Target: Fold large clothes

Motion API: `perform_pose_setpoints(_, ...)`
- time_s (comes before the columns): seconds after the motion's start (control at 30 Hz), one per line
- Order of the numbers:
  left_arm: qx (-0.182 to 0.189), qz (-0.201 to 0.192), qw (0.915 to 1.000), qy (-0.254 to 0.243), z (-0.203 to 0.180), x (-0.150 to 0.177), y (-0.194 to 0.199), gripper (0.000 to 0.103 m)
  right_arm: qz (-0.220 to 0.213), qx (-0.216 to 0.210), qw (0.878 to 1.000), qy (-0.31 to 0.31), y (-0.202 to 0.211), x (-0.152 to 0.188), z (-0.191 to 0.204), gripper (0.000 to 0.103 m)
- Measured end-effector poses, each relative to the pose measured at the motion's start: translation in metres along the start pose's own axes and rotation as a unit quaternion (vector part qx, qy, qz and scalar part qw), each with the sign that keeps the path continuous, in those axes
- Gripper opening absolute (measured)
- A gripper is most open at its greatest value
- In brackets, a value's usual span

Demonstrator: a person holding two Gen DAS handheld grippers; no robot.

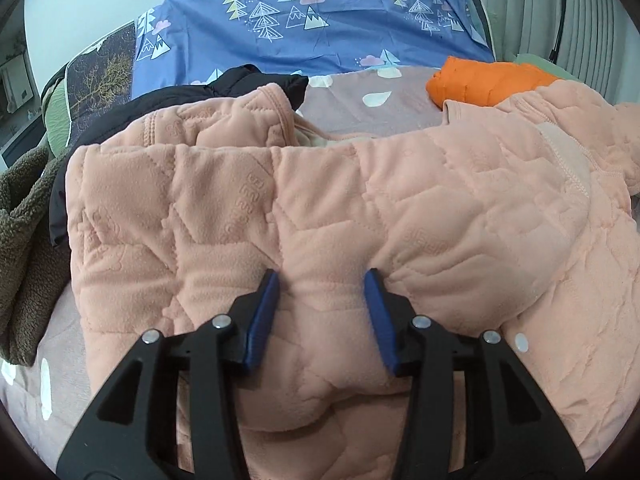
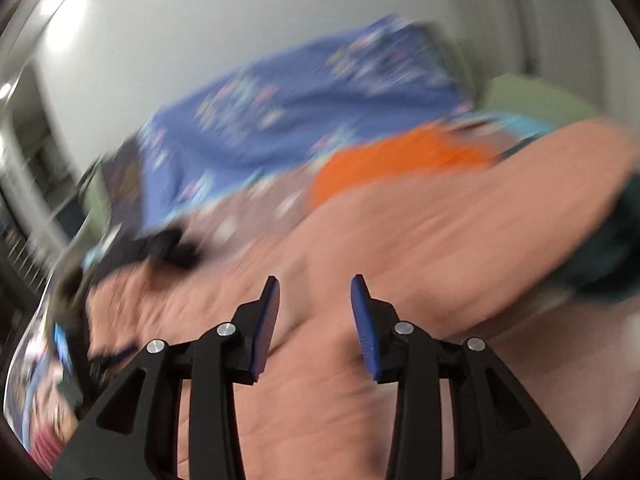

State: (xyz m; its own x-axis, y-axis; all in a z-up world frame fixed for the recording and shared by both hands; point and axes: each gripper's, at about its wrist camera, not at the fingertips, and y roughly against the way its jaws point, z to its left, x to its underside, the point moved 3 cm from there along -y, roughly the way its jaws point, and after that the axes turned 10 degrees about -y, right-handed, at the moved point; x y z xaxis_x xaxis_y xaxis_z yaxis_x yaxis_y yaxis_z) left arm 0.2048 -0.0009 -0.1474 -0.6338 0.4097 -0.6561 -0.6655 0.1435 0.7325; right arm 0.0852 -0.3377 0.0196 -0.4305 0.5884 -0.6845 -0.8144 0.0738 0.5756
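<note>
Tongs (image 1: 322, 274) astride pink jacket (image 1: 400, 208) fold

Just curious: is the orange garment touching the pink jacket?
Touching. In the left wrist view the pink jacket overlaps the orange garment, with no gap visible.

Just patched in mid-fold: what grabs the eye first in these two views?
The big peach quilted fleece jacket fills the foreground of the left wrist view, a bulge of it bunched between the left hand-held gripper pads. Behind it, an orange garment lies at the right and a black one at the left, before a blue tree-print sheet. The right wrist view is blurred.
</note>
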Motion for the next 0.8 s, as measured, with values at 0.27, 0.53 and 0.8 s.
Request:
perform_pose_setpoints(0.27, -0.006, 0.0, 1.0, -0.005, -0.002, -0.001, 0.0, 0.047, -0.032, 0.09, 0.963, -0.25, 0.021, -0.098, -0.183, 0.052)
perform_pose_setpoints(0.53, -0.006, 0.0, 1.0, -0.005, -0.001, -0.001, 0.0, 0.047, -0.02, 0.091, 0.957, -0.275, -0.021, -0.106, -0.205, 0.064)
perform_pose_setpoints(0.8, 0.0, -0.001, 1.0, -0.001, 0.0, -0.001, 0.0, 0.047, -0.056, 0.113, 0.956, -0.266, -0.031, -0.122, -0.209, 0.032)
